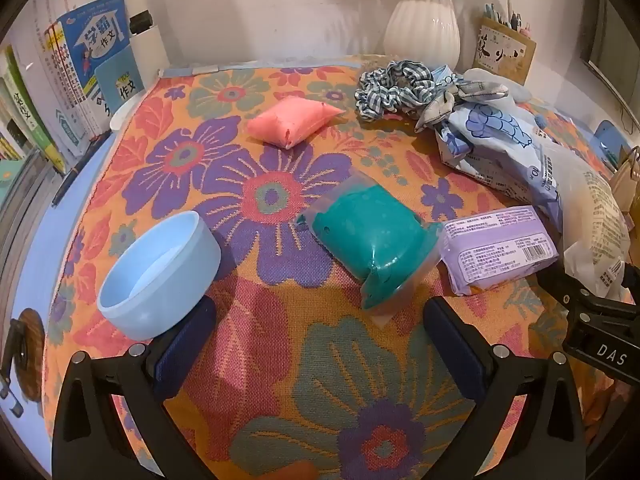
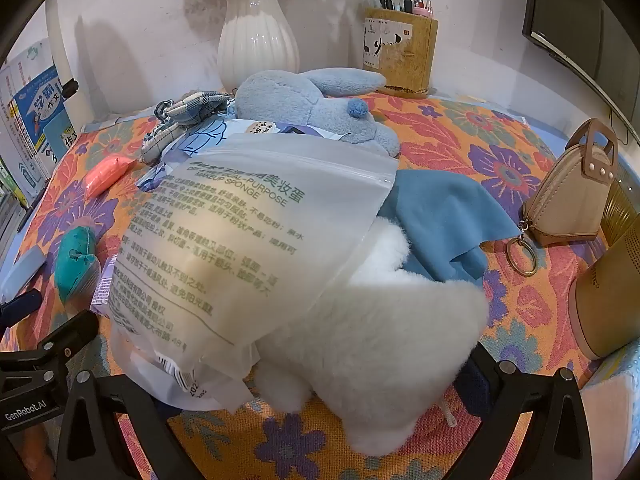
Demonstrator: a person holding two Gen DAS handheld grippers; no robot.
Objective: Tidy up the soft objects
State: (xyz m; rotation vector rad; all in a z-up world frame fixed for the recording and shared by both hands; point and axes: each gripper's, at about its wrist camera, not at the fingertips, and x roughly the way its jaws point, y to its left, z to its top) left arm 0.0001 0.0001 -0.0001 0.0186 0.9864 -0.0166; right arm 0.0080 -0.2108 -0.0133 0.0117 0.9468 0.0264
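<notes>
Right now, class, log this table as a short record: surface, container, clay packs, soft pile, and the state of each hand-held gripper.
surface: floral cloth
container: blue bowl, upright, beside the left hand-held gripper
clay packs: teal pack near centre; pink pack farther back
soft pile: sponge bag over white fleece, blue plush behind
left hand-held gripper: open, empty
right hand-held gripper: open over the pile

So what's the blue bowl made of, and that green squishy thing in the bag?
The blue bowl looks like smooth matte plastic: even colour, soft sheen, a clean moulded rim. The green lump is probably soft clay or putty, dented and pressed against a clear shiny plastic bag.
</notes>
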